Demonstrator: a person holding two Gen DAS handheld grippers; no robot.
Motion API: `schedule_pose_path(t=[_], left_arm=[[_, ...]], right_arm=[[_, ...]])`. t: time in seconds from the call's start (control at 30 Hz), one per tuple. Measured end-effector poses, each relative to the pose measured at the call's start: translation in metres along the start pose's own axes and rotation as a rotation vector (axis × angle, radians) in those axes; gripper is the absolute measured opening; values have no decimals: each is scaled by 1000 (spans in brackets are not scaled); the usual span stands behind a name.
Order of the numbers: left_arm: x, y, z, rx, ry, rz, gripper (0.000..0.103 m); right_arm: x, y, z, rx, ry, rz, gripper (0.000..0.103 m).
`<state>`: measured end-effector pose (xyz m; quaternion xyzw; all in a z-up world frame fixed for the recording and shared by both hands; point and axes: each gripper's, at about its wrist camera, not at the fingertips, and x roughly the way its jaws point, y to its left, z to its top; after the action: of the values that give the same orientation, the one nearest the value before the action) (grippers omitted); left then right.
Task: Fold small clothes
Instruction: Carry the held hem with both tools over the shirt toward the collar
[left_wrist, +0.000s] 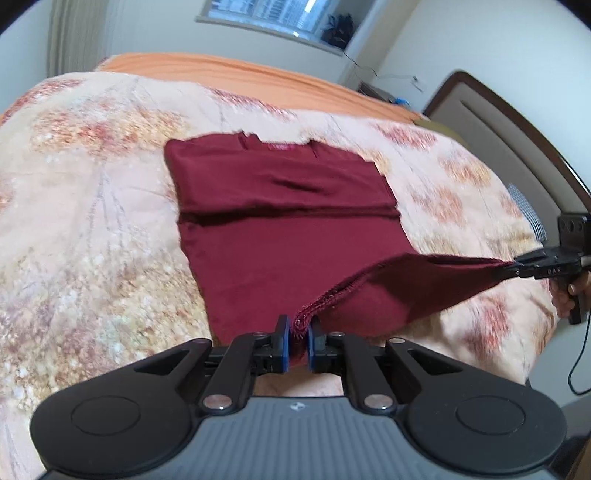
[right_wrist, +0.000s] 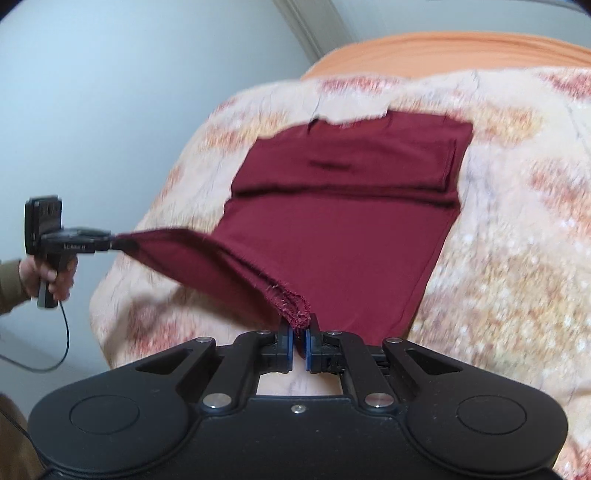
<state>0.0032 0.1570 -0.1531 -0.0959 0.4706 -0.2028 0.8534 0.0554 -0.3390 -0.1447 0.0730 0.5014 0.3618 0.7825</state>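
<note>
A dark red shirt (left_wrist: 288, 221) lies flat on the bed with its sleeves folded in and its collar at the far end. Its near hem is lifted off the bed and stretched between both grippers. My left gripper (left_wrist: 298, 326) is shut on one hem corner at the bottom of the left wrist view. At that view's right edge, my right gripper (left_wrist: 511, 271) pinches the other corner. The right wrist view has the shirt (right_wrist: 343, 206) ahead, the right gripper (right_wrist: 299, 328) shut on the frayed hem, and the left gripper (right_wrist: 112, 240) at the left, held by a hand (right_wrist: 51, 273).
A floral peach blanket (left_wrist: 92, 184) covers the bed, with an orange sheet (left_wrist: 258, 74) at its far end. A padded headboard (left_wrist: 498, 129) stands at the right and a window (left_wrist: 266, 14) is behind. A black cable (right_wrist: 62, 343) hangs from the left gripper.
</note>
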Motion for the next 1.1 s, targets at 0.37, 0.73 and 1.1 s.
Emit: schedule_pose_path(t=[0.37, 0.73, 1.1], left_arm=[[14, 14, 29, 41, -31, 28, 9], [111, 79, 162, -46, -70, 88, 9], [165, 96, 217, 32, -96, 109, 9]], right_arm=[[1, -14, 24, 3, -58, -17, 6], [68, -85, 146, 64, -160, -126, 6], [114, -134, 208, 114, -198, -150, 6]])
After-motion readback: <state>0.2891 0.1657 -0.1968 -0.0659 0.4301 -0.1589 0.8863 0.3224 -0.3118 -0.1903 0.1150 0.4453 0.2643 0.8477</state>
